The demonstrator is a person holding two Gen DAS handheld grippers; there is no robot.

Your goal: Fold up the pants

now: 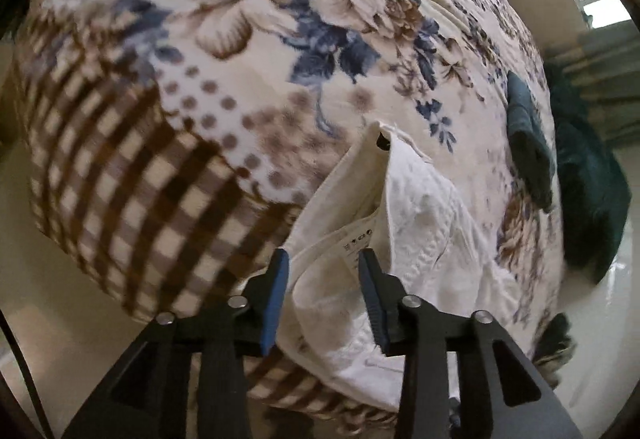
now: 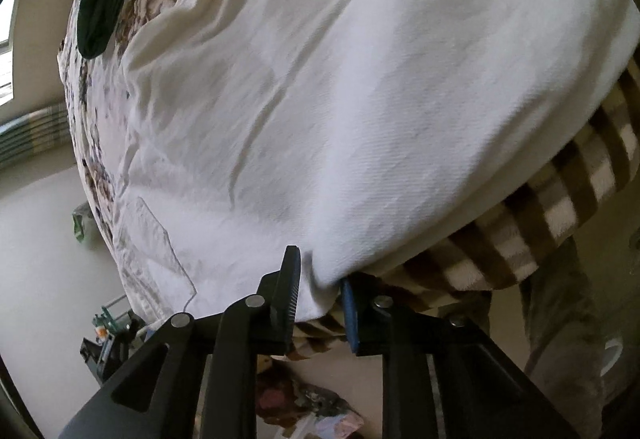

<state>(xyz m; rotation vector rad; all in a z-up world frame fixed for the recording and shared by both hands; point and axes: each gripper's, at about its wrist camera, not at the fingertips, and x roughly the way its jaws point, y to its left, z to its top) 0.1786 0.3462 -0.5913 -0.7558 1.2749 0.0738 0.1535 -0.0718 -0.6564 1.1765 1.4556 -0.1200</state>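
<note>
White cotton fills most of what we see: the pants [image 2: 320, 99] lie spread over a blanket [image 1: 160, 179] printed with blue and brown flowers and a brown check border, which covers a bed. From our left wrist view, the waistband end of the pants [image 1: 384, 207] points up the blanket, its inner label showing near the fingertips. Our left gripper [image 1: 324, 259] stands partly open with this waistband fabric lying between its jaws; the blue pads do not appear to press on it. From our right wrist view, the right gripper [image 2: 320, 267] sits at the near edge of the pants, jaws narrowly apart, with a fold of the white cloth drawn in between them; we cannot tell whether the pads actually pinch it. A stitched pocket [image 2: 160, 239] shows on the cloth to the left of that gripper. A dark green garment [image 1: 532, 147] lies on the blanket well apart from the pants, near the bed's far edge.
</note>
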